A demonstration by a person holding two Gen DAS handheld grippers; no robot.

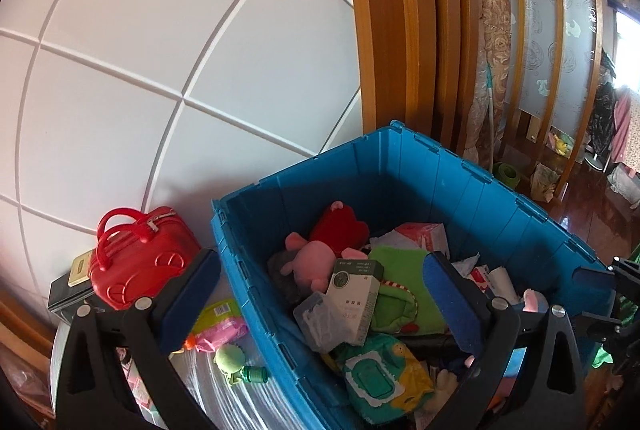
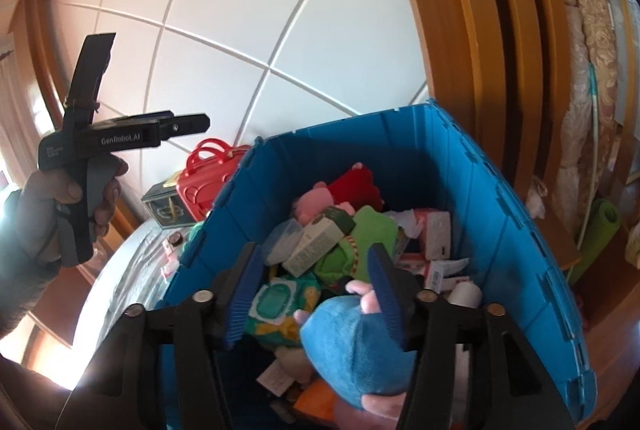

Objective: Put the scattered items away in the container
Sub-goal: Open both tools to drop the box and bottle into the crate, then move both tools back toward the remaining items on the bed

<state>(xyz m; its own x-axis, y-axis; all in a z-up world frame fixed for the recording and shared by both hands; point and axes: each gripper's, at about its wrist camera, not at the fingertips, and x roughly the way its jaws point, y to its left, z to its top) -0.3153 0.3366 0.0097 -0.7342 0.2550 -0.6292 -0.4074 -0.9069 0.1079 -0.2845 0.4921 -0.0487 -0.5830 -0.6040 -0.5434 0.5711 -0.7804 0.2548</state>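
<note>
A blue plastic bin holds several items: a pink and red plush, a green plush, a white box, a wipes pack. It also shows in the right wrist view. My left gripper is open and empty, straddling the bin's left wall. My right gripper is open above the bin, with a blue and pink plush resting against its right finger. The left gripper, held in a hand, shows at the left of the right wrist view.
Left of the bin, on a plastic-covered surface, lie a red toy suitcase, a dark box, a pink and yellow packet and a small green toy. A white panelled wall and a wooden door frame stand behind.
</note>
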